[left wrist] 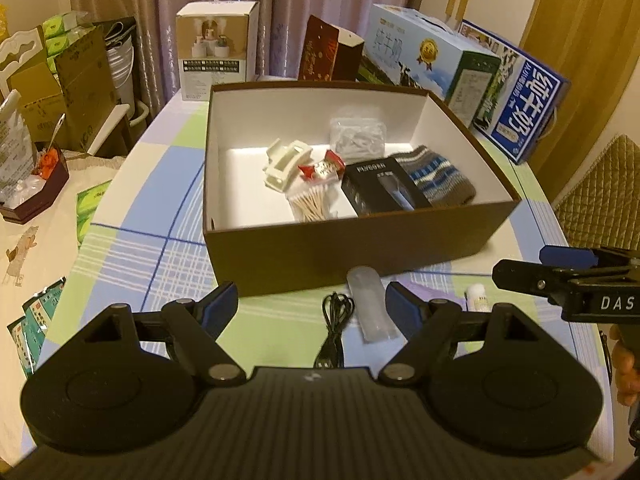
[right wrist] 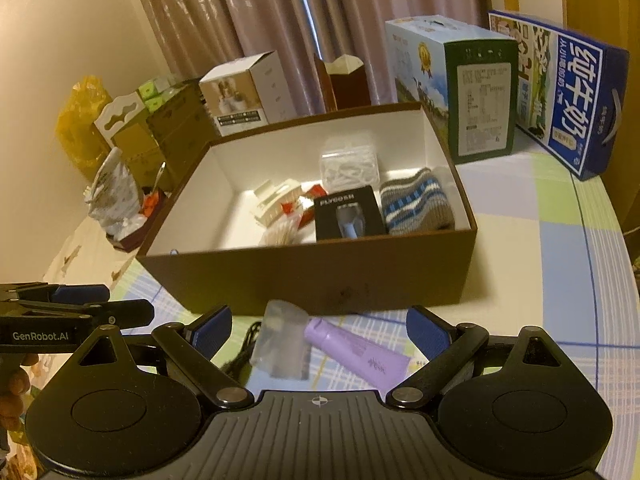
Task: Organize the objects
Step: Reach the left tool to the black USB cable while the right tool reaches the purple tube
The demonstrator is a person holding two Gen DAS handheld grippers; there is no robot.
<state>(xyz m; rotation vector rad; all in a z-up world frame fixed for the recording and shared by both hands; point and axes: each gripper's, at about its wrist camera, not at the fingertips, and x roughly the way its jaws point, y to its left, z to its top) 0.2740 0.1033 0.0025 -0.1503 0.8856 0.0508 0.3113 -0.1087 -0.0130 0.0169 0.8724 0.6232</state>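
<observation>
Both tongs, left (left wrist: pixel 310 306) and right (right wrist: pixel 320 326), gape wide and empty near the brown box (left wrist: pixel 320 248), which holds six items while a purple tube (right wrist: pixel 356 350), clear packet (right wrist: pixel 282 346) and black cable (left wrist: pixel 336 328) wait on the counter (right wrist: pixel 540 280).

The brown box (left wrist: pixel 344 252) looked like matt cardboard, white and smooth inside. A knitted wool pouch (left wrist: pixel 438 178) lay in it beside a glossy black carton (left wrist: pixel 382 190). The purple tube (right wrist: pixel 356 354) seemed soft matt plastic, the tablecloth (left wrist: pixel 132 248) woven checked cloth, the curtains (right wrist: pixel 280 32) faintly shiny.
</observation>
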